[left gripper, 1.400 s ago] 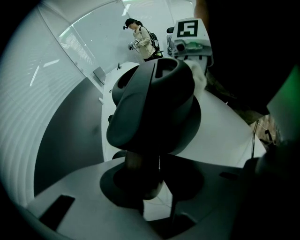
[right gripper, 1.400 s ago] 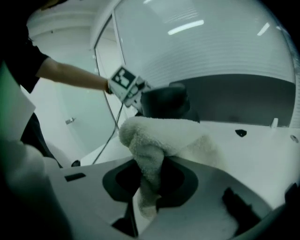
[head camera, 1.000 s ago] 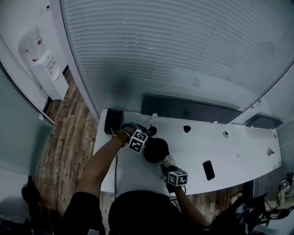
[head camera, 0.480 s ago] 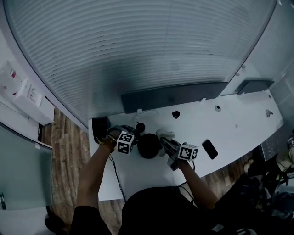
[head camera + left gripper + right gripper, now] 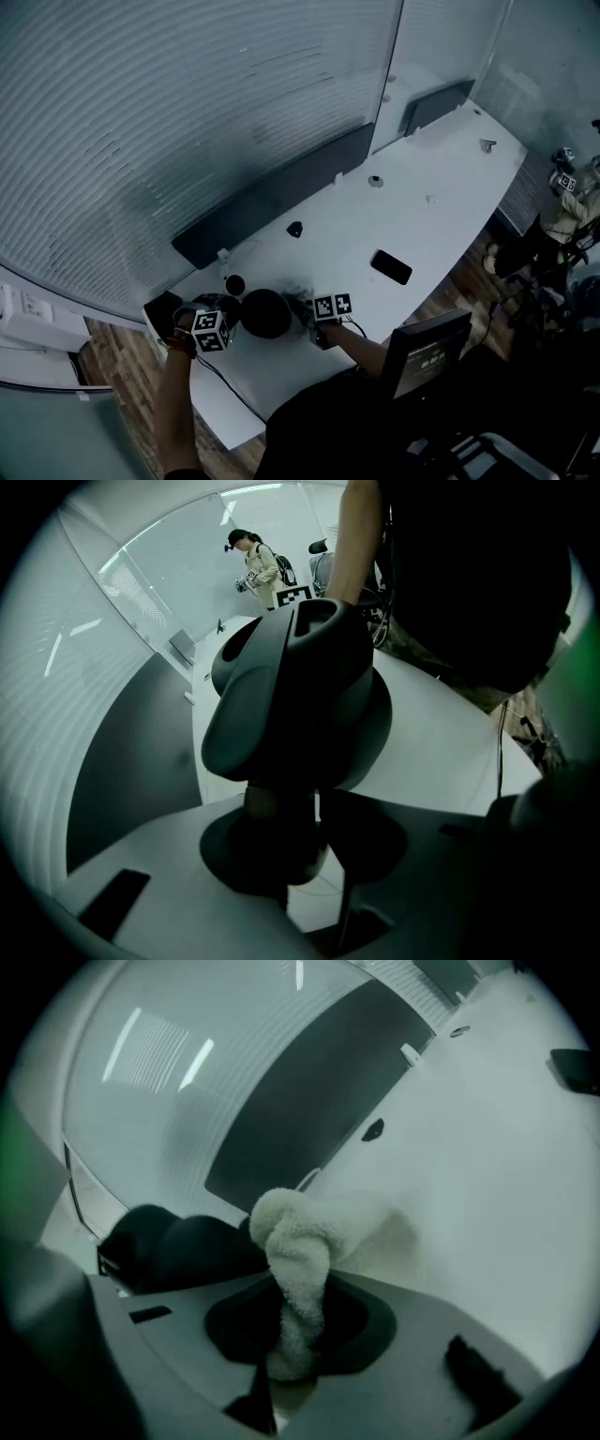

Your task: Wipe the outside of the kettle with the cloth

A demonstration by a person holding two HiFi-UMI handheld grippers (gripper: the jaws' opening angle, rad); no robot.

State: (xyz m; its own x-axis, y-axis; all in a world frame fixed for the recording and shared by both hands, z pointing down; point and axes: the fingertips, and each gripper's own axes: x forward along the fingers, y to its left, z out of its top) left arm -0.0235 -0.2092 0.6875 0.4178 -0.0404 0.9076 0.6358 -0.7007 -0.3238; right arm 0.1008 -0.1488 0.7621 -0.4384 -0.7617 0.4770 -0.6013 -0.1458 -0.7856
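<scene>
The right gripper (image 5: 295,1340) has its fingers pinched shut on the white cloth (image 5: 298,1241). The left gripper (image 5: 300,832) has its fingers clamped on the black kettle (image 5: 291,696), which stands on the tabletop (image 5: 412,216). The kettle sits between the two grippers, just left of the cloth, so the wipe likely goes leftward onto its right flank.

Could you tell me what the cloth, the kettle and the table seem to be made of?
The cloth looks like terry or fleece, off-white, with a nubbly looped pile. The kettle is probably moulded plastic, dark and matte, with soft, dull highlights on its rounded shell. The table has a smooth white top, likely laminate, though the look leaves that open.
</scene>
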